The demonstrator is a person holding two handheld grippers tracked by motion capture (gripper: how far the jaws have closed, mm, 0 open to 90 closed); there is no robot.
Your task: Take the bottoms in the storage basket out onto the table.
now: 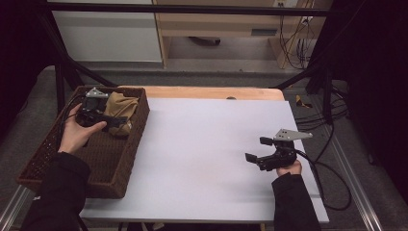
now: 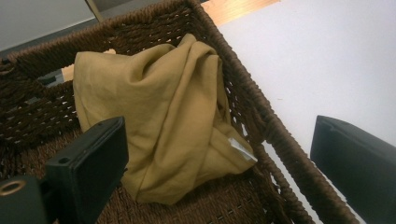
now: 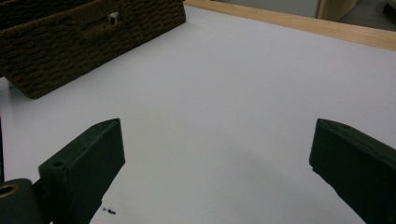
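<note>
A mustard-yellow cloth (image 1: 120,105) lies crumpled in the far end of a dark brown wicker basket (image 1: 138,126) at the table's left. My left gripper (image 1: 115,123) is held inside the basket just short of the cloth. In the left gripper view its jaws stand wide apart, open (image 2: 217,135), with the cloth (image 2: 163,116) lying ahead between them, untouched, against the basket's wall (image 2: 261,116). My right gripper (image 1: 258,149) hovers low over the white sheet at the right, open (image 3: 215,135), with nothing between its jaws.
A white sheet (image 1: 207,144) covers most of the wooden table (image 1: 207,92). In the right gripper view the basket's side (image 3: 93,42) lies at the far left. Cables (image 1: 332,183) trail off the table's right edge. Black frame bars stand behind.
</note>
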